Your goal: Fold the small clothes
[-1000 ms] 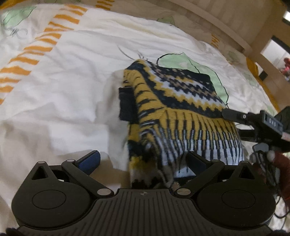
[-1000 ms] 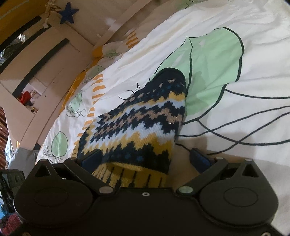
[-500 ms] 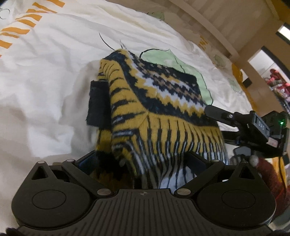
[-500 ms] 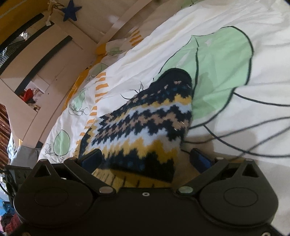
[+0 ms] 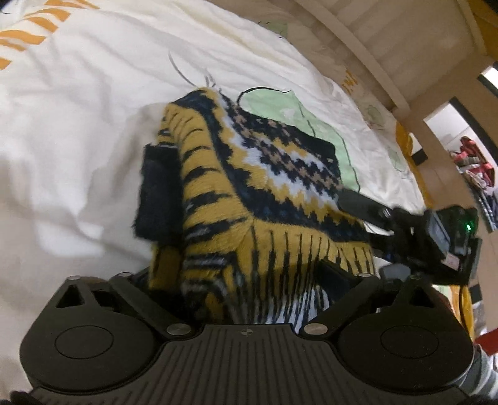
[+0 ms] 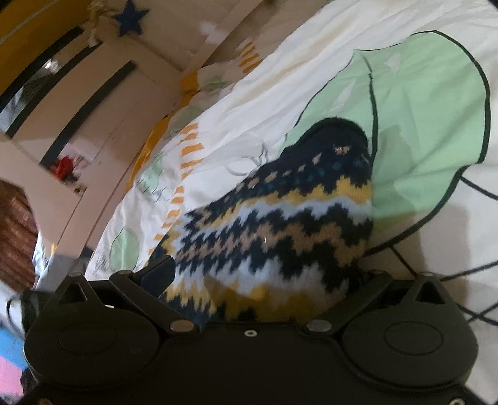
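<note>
— How many garments are there?
— One knitted sweater (image 5: 255, 199), yellow, navy and white, with one black cuff (image 5: 157, 193) showing.
— And grippers?
— Two: the left gripper (image 5: 246, 280) and the right gripper (image 6: 261, 277).
— Anything else?
— One bedsheet (image 5: 77, 102), one big green leaf print (image 6: 426, 124), one blue star (image 6: 130, 17).

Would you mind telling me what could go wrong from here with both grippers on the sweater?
The left gripper bunches several layers of the sweater, so the fold may come out crooked. The right gripper holds thick knit that could slip. The bedsheet is rumpled, so the sweater may settle unevenly.
</note>
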### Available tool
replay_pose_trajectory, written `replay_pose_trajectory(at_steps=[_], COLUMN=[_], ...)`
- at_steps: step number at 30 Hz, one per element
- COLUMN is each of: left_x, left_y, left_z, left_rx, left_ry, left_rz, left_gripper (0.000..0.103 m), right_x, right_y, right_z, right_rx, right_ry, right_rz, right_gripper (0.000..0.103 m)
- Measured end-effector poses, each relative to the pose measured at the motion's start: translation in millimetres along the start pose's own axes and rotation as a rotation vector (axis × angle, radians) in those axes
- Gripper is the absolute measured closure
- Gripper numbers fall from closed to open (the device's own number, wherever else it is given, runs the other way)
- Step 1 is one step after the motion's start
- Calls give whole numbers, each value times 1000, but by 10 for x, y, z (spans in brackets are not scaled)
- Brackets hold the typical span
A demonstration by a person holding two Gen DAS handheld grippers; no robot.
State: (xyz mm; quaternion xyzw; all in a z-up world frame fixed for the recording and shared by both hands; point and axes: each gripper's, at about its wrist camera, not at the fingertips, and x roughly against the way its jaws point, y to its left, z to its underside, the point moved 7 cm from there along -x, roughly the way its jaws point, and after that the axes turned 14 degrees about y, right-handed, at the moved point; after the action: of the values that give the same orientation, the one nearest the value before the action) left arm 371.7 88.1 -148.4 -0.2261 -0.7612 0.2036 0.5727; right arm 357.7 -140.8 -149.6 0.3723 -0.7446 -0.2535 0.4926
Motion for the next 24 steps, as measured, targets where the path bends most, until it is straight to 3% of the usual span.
replay_pose_trajectory(at_steps=[7,9,10,11,12,14,18,24], left_x=[57,50,50,55,71,115,173,135], left_y=[34,51,54,63,64,40,-101,-598], left_z=[136,121,125,125,142,187,376,980], left_rx=[-34,-34,-27,-19,-11,2,7,-84], left_ry=[0,-3,2,7,11,23,68,181], left_rz=[0,39,61,80,97,121,165,170], left_gripper=[18,29,38,47,50,57,58,59], right_x=[112,99,85,78,92,151,370,859], right_y=[-12,2,8,-2,-16,-4,177,312], right_z=[94,81,75,81,87,107,223,622], right_rx=[13,-6,-16,-32,-51,-71,-74,-101], right_ry=[2,13,21,33,35,22,17,66], right_rz=[-33,-31,-21,-3,18,16,52,134], right_gripper=[1,4,21,46,49,53,54,54])
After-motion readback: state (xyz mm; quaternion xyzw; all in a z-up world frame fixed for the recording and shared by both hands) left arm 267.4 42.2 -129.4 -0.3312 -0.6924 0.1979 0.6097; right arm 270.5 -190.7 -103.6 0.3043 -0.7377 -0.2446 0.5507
